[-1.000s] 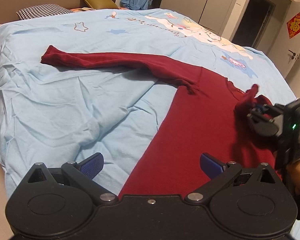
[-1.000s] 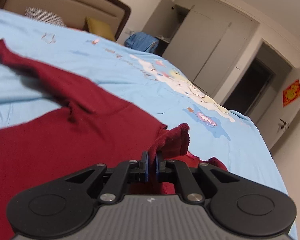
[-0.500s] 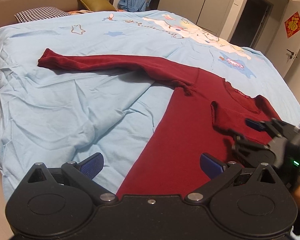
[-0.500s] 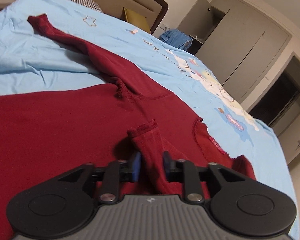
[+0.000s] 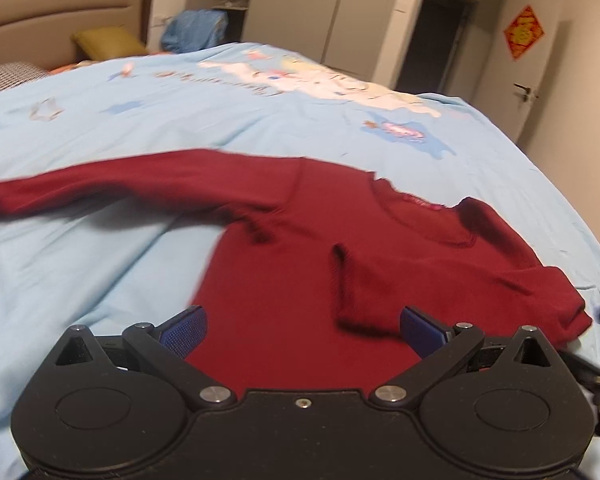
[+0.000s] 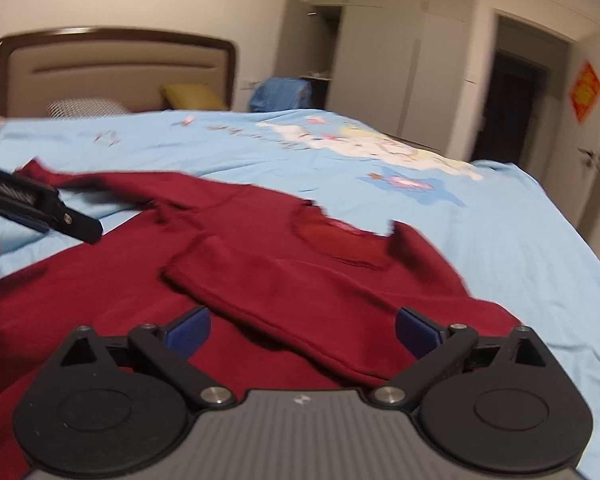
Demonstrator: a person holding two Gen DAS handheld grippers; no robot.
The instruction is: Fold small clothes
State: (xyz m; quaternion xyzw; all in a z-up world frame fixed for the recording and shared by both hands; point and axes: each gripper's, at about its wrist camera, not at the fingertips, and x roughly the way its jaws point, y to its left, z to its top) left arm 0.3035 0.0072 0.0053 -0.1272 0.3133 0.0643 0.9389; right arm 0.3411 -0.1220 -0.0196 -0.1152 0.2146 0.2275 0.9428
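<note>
A dark red long-sleeved sweater (image 5: 292, 280) lies flat on the light blue bedspread (image 5: 100, 280). Its right sleeve (image 5: 400, 276) is folded across the chest; its left sleeve (image 5: 120, 184) stretches out to the left. It also shows in the right wrist view (image 6: 100, 300), with the folded sleeve (image 6: 292, 292) on top. My left gripper (image 5: 302, 320) is open and empty above the sweater's body. My right gripper (image 6: 302, 324) is open and empty, just above the folded sleeve. The left gripper's body (image 6: 40, 208) shows at the left edge of the right wrist view.
The bed's headboard (image 6: 116, 68) and pillows (image 6: 84, 106) are at the far end. A blue bundle (image 6: 280, 92) sits by the wardrobe (image 6: 380, 72). A dark doorway (image 6: 516, 104) and a door with a red decoration (image 6: 586, 90) are on the right.
My right gripper carried the right sleeve cuff over the chest, opened, let it go and drew back. The left gripper moved right over the sweater's body, staying open.
</note>
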